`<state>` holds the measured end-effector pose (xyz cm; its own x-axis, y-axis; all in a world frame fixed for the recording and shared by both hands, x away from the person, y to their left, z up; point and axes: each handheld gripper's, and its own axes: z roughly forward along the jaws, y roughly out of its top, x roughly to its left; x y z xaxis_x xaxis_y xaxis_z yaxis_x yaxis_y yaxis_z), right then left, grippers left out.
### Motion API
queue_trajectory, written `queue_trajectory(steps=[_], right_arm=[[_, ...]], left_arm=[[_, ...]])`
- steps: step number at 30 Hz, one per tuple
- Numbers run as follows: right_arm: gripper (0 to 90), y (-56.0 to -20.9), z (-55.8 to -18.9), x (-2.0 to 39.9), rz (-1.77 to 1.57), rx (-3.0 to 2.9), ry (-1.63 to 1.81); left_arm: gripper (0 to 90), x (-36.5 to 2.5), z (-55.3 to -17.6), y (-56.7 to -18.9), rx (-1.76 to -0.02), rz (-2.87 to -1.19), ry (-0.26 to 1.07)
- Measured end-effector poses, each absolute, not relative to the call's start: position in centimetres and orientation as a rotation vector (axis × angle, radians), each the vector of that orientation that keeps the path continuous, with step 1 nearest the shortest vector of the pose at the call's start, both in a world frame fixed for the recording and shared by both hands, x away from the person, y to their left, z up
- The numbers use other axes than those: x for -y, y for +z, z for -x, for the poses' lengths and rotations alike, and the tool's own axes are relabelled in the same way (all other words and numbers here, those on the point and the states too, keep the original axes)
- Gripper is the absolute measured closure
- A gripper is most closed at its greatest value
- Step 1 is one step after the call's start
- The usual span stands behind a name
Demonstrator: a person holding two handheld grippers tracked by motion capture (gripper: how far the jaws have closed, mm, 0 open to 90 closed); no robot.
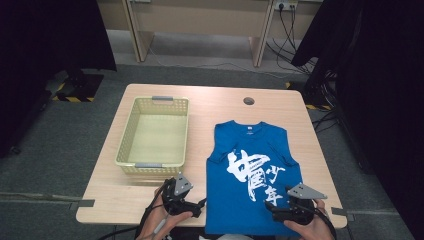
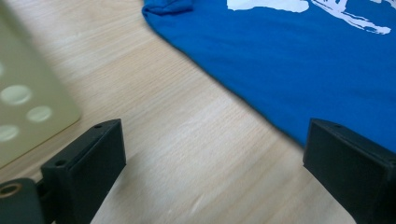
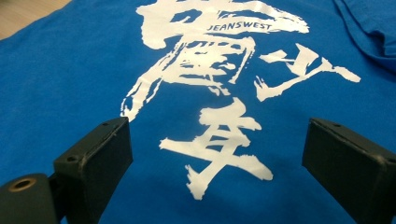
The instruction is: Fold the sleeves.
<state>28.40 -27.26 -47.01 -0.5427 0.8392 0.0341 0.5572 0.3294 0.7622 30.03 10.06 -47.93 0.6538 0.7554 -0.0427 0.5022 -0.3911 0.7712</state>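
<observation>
A blue sleeveless T-shirt (image 1: 250, 150) with a big white print lies flat on the right half of the wooden table (image 1: 110, 195), its hem over the near edge. My left gripper (image 1: 197, 206) hovers low over bare wood just left of the shirt's lower left edge. In the left gripper view its jaws (image 2: 212, 154) stand wide apart with nothing between them, and the shirt's edge (image 2: 303, 60) runs ahead on the right. My right gripper (image 1: 274, 212) sits over the shirt's lower right part. It is open (image 3: 217, 154) above the white print (image 3: 219, 135), with no cloth pinched.
A pale yellow plastic basket (image 1: 152, 167) stands on the table's left half; its corner (image 2: 28, 102) is close to my left gripper. A round cable hole (image 1: 248, 101) sits at the far edge. Dark curtains and cables flank the table.
</observation>
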Motion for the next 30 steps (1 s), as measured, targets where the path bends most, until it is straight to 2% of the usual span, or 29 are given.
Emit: queue_trajectory(steps=[12,30], right_arm=[[7.9,-46.9,-27.1,27.5,-1.242,-2.225,1.087],[7.9,-47.1,-25.3,28.5,-1.261,-2.200,1.122]], left_arm=[[4.2,-12.3,-28.4,-47.9,-0.996,-2.042,0.433],[4.2,-13.0,-27.2,-48.2,-0.992,-2.044,0.422]])
